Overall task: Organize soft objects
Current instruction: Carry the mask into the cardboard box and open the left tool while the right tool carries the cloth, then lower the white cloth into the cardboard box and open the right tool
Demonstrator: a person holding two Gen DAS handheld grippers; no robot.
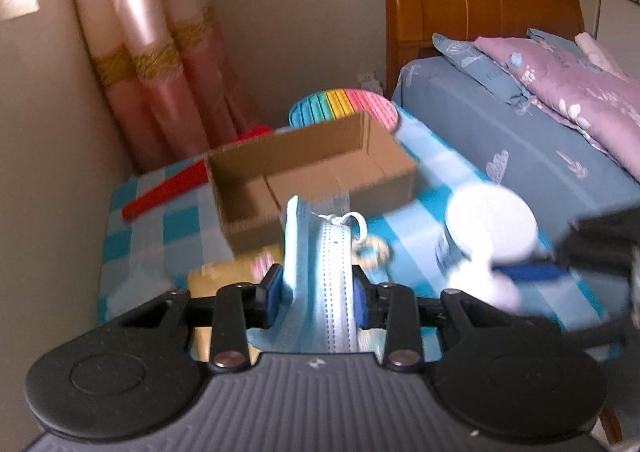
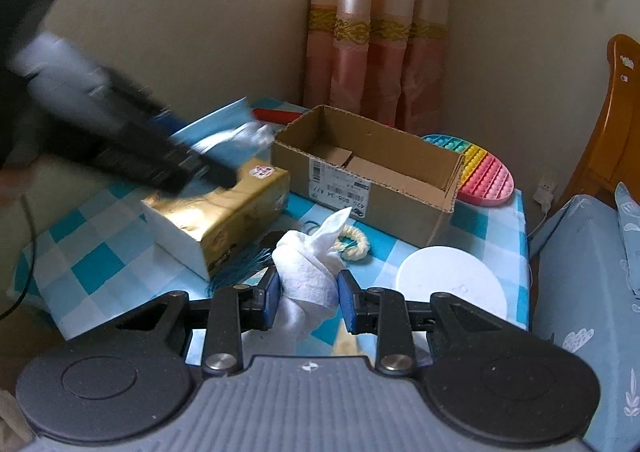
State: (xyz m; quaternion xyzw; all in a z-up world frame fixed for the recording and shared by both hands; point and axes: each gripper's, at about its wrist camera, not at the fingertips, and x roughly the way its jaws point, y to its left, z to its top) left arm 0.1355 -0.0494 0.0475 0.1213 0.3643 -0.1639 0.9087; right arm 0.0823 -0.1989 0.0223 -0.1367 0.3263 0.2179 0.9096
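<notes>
My left gripper (image 1: 317, 288) is shut on a folded light-blue face mask (image 1: 320, 252) with white ear loops, held up above the checked table. Just beyond it stands an open, empty cardboard box (image 1: 248, 232). My right gripper (image 2: 306, 292) is shut on a crumpled white tissue (image 2: 308, 272), also lifted off the table. The right wrist view shows the box (image 2: 400, 208) ahead and the left gripper as a dark blur at the left, with the mask (image 2: 240, 134) in it. In the left wrist view, the tissue (image 1: 480, 284) shows blurred at the right.
On the blue checked tablecloth (image 2: 96, 264) lie a gold tissue box (image 2: 224, 208), a cream hair tie (image 2: 352, 242), a teal tassel (image 2: 240, 264), a white round lid (image 2: 452, 280), a rainbow pop-it pad (image 2: 488, 172) and a red object (image 2: 276, 115). A bed (image 2: 580, 272) borders the right side.
</notes>
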